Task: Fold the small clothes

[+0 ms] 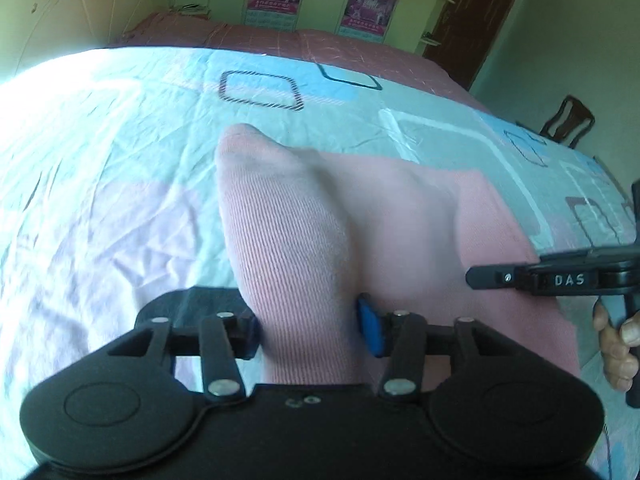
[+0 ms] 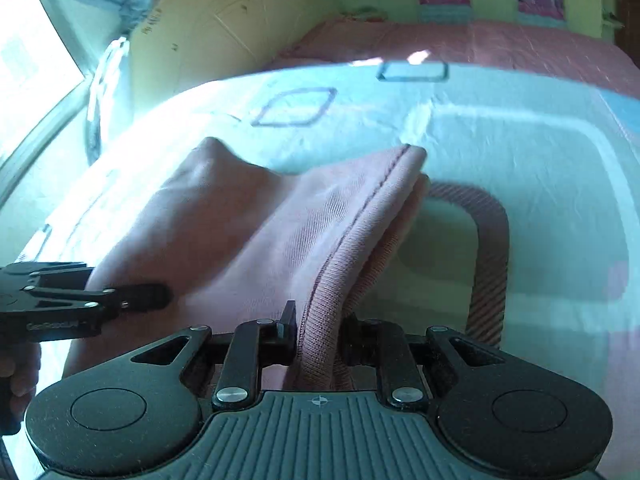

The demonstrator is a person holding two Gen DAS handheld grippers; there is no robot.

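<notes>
- Our left gripper (image 1: 308, 328) clasped a bunched fold of the pink ribbed knit garment (image 1: 360, 216); our right gripper (image 2: 318, 334) pinched its seamed edge (image 2: 360, 220).
- The garment ran lengthwise away from both, draped on the pale blue patterned bedsheet (image 1: 120, 128), equally near each hand.

The bed (image 1: 120, 140) carries everything here. It is covered with a pale blue and white sheet (image 2: 500, 140), wrinkled, with printed rounded squares, one at 12 o'clock in the left wrist view. Toward 12 o'clock, behind the sheet, a pink checked bedcover (image 1: 360, 46) lies on the bed. On the sheet lies part of a pink knitted garment (image 1: 432, 216); its near edge is raised off the sheet, at 6 o'clock.
</notes>
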